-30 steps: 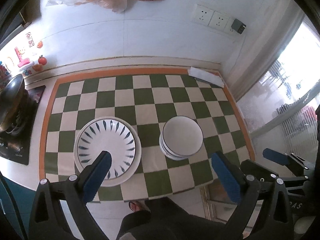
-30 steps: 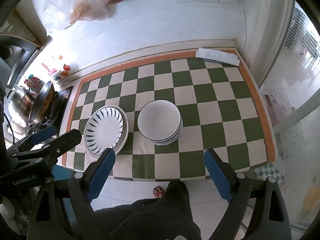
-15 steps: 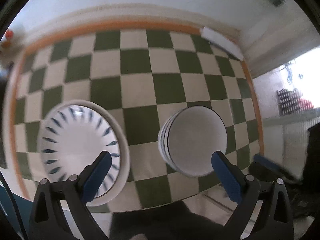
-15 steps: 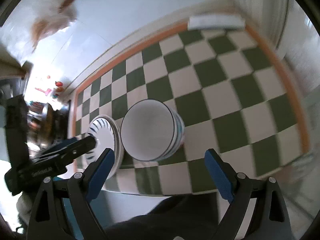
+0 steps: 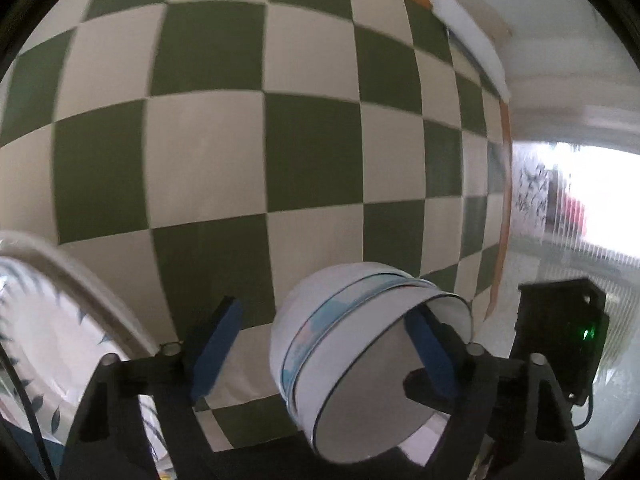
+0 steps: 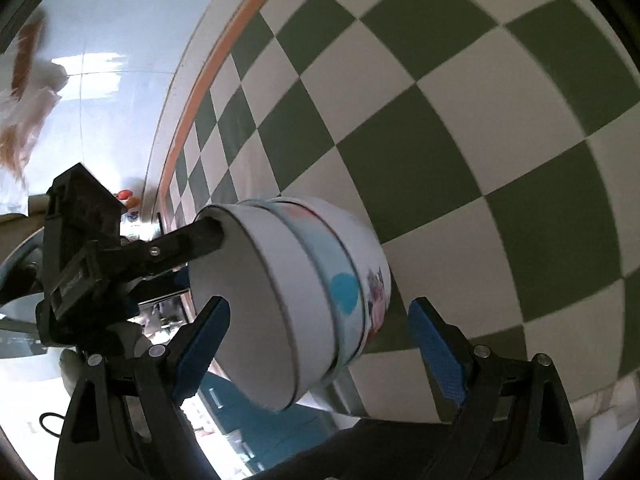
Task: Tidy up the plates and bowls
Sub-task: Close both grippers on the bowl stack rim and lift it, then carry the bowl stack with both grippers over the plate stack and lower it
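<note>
the left gripper (image 5: 320,354) sat low, spread wide, one finger inside the stack of three nested bowls (image 5: 360,364) by the bench's (image 5: 304,140) front edge; the right gripper (image 6: 320,350) straddled it, unclosed; one plate (image 5: 60,320) lay beside

Left hand-held gripper (image 5: 326,354): dropped from high above the table (image 5: 208,152) to just over it; right finger (image 5: 430,354) now reaching inside the top bowl's mouth, left finger outside the stack; jaws narrower than a second ago, still apart.
Right hand-held gripper (image 6: 328,348): also lowered close; bowls (image 6: 304,300) now between its spread fingers.
Bowls (image 5: 368,356): formerly small and seen from above, now filling the lower view side-on; blue and pink pattern on the walls newly visible.
Plates (image 5: 60,320): slid to the lower left edge of the left view.
Wall sockets, stove: gone from both views.
</note>
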